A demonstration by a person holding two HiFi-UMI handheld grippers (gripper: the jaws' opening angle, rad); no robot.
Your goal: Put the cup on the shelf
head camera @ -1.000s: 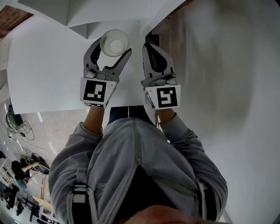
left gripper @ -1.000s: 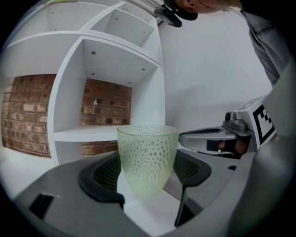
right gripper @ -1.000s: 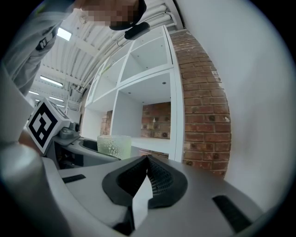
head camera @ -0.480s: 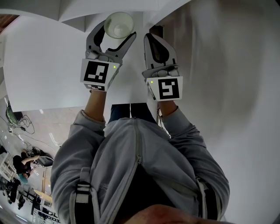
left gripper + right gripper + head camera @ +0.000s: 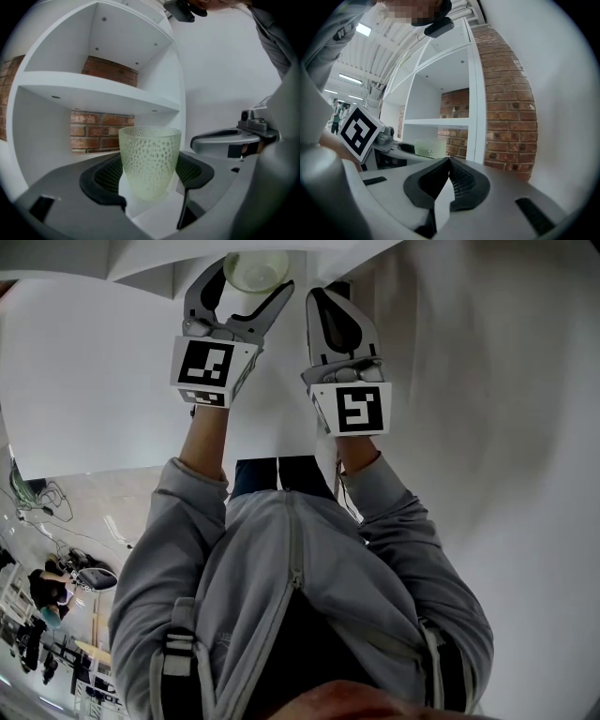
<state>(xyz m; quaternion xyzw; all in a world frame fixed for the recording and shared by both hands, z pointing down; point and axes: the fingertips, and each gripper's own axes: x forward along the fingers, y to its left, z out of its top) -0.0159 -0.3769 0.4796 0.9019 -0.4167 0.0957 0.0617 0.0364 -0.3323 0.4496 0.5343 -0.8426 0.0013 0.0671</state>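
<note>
A pale green, dimpled glass cup (image 5: 150,161) stands upright between the two pads of my left gripper (image 5: 147,174), which is shut on its sides. In the head view the cup (image 5: 255,268) and left gripper (image 5: 253,277) are raised at the top edge, in front of the white shelf unit (image 5: 141,263). A shelf board (image 5: 98,93) runs just above the cup's rim, with an open compartment behind it. My right gripper (image 5: 322,298) is held beside the left one, shut with nothing in it (image 5: 449,161). From the right gripper view the cup (image 5: 427,148) shows at the left.
Red brick wall (image 5: 506,117) shows behind and to the right of the shelf unit (image 5: 440,122). A plain white wall (image 5: 487,427) is on the right. Far below at lower left are people and equipment (image 5: 47,596).
Both grippers have risen and moved forward toward the shelf, the left one carrying the cup with it. The jaws have not changed.
</note>
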